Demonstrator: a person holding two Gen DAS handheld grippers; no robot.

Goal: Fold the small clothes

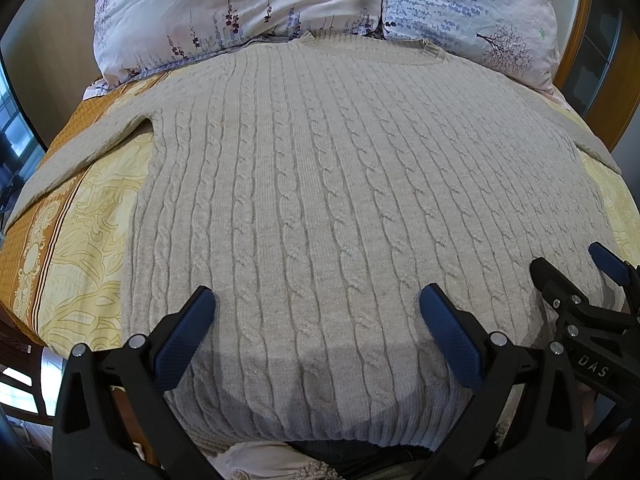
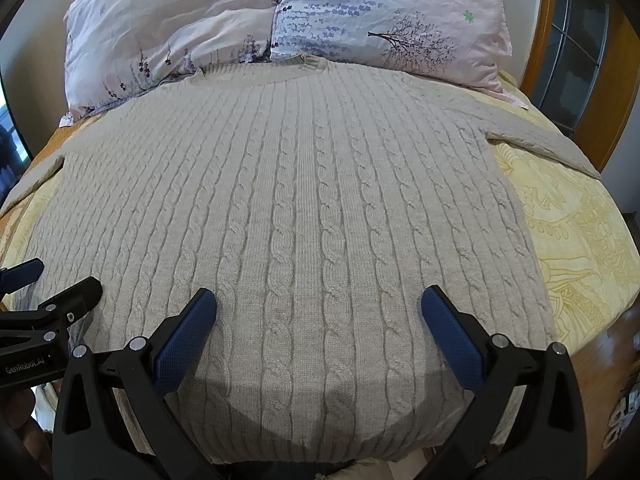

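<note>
The sweater, a beige cable-knit one, lay flat on the bed with its front up and both sleeves spread out to the sides. Its neck opening was at the far end, touching the two flowered pillows, and its ribbed hem was at the near edge of the bed. The bedsheet was yellow with an orange border on one side.

The left gripper was above the lower part of the sweater, with its blue-padded fingers wide apart and nothing between them. The right gripper was just beside it, also above the lower part, and its fingers were spread equally wide and held nothing. Whether the fingertips touched the knit, I could not tell.
</note>
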